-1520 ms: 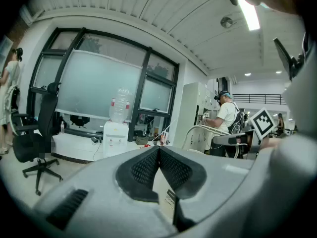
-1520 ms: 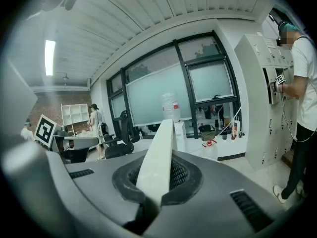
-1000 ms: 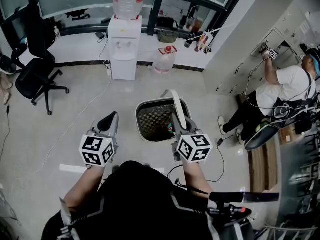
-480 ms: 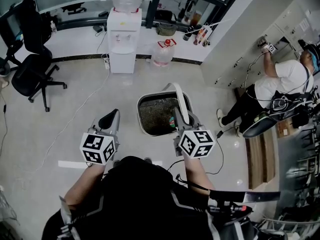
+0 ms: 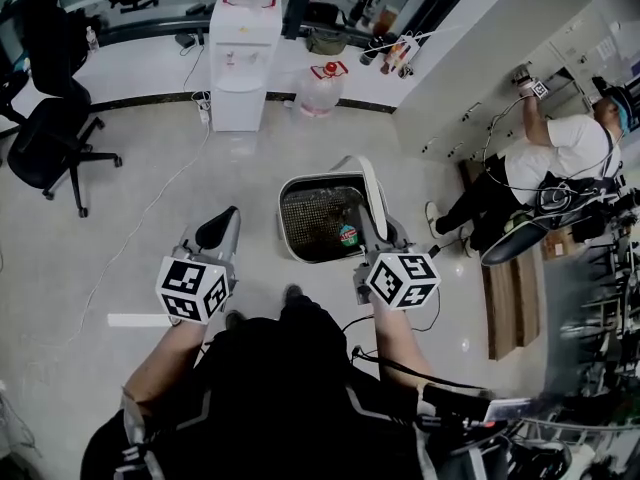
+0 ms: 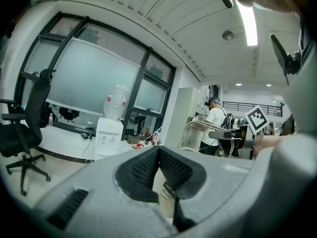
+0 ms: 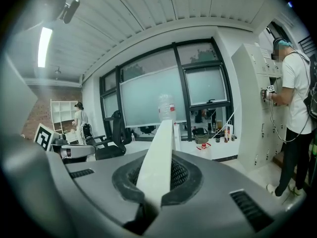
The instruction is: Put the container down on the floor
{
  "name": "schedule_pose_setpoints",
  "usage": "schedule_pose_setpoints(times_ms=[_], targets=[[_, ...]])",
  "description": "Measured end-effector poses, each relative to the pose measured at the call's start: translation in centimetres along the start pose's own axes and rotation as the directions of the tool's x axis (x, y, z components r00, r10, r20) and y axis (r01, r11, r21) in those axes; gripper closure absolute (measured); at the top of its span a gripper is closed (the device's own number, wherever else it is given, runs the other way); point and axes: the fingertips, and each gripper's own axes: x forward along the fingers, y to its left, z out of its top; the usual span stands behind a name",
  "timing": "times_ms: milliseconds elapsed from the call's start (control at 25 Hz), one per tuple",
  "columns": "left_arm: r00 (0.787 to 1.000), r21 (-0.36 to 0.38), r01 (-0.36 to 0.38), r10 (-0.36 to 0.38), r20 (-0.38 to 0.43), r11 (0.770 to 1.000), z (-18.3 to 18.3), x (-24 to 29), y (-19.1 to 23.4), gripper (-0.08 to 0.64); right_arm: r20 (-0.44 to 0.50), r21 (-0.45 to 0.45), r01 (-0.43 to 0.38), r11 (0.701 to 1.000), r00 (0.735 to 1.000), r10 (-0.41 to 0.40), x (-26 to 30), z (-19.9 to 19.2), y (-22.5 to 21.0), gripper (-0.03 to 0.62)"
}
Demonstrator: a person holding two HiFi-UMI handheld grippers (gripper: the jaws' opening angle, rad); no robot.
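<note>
A white container [image 5: 300, 190] with a dark mesh inside hangs in front of me in the head view, its white bail handle [image 5: 372, 190] standing up. My right gripper [image 5: 368, 226] is shut on that handle, which runs as a white strip [image 7: 161, 143] between the pads in the right gripper view. A small green and red item [image 5: 348, 235] lies inside the container. I cannot tell whether the container's bottom touches the floor. To its left my left gripper [image 5: 222, 230] is shut with nothing in it, its pads meeting [image 6: 158, 155].
A water dispenser [image 5: 240, 63] and a water jug [image 5: 322, 90] stand by the far wall. An office chair [image 5: 50, 138] is at the left. A person [image 5: 560, 168] works at lockers on the right. A cable [image 5: 150, 228] and a white strip [image 5: 135, 320] lie on the floor.
The container and my right gripper have drifted slightly right and forward. The room has slid upward in the head view. Both grippers stay shut as before.
</note>
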Motion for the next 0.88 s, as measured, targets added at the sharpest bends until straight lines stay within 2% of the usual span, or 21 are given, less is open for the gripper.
schedule_pose_setpoints(times_ms=[120, 320, 560, 720, 880], targets=[[1.000, 0.002, -0.002, 0.002, -0.010, 1.000, -0.2, 0.7, 0.6, 0.549, -0.006, 0.004, -0.005, 1.000, 1.000, 0.005, 1.3, -0.3, -0.5, 0.584], [0.998, 0.006, -0.050, 0.050, -0.034, 0.999, 0.0, 3.8, 2.2, 0.549, -0.005, 0.029, -0.036, 0.999, 0.999, 0.036, 4.8, -0.5, -2.5, 0.584], [0.995, 0.039, -0.076, 0.078, -0.057, 0.996, 1.6, 10.0, 2.4, 0.549, -0.016, 0.035, -0.080, 0.996, 0.997, 0.081, 9.5, 0.0, -6.4, 0.584], [0.994, 0.034, -0.088, 0.091, -0.064, 0.995, 2.8, 14.1, 2.3, 0.549, -0.038, 0.007, -0.097, 0.995, 0.995, 0.097, 12.4, 0.6, -8.8, 0.584], [0.991, 0.057, -0.094, 0.099, -0.095, 0.994, 2.8, 17.9, 1.9, 0.549, -0.043, 0.016, -0.103, 0.995, 0.994, 0.103, 15.1, 1.0, -11.8, 0.584]])
